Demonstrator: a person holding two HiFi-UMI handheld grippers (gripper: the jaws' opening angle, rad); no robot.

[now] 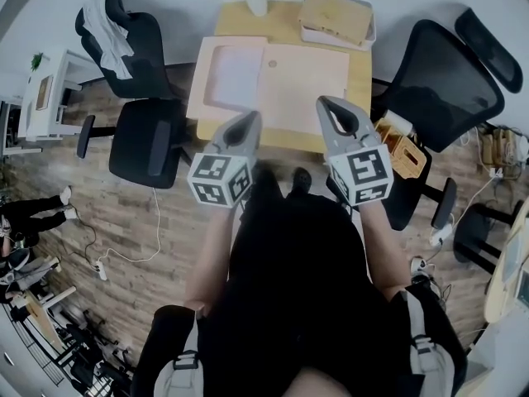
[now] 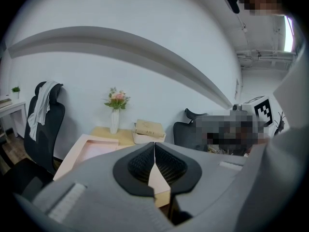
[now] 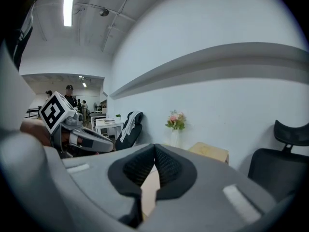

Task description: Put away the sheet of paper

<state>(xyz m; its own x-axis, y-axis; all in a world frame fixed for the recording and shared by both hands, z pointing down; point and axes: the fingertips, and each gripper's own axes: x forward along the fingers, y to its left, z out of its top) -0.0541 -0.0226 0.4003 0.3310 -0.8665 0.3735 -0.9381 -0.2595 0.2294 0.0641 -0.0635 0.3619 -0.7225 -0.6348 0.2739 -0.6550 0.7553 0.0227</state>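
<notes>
- Left gripper [image 1: 250,121] and right gripper [image 1: 327,104] hang near the table [image 1: 360,73], each with jaws together (nothing between them)
- Sheet of paper [image 1: 234,76] lies in the pink tray [image 1: 201,73]

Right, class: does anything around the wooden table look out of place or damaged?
Nothing looks spilled or damaged. The flat pink case holding the pale sheet of paper seems to overhang the light wooden table's left edge, and a white cloth hangs over a black office chair.
</notes>
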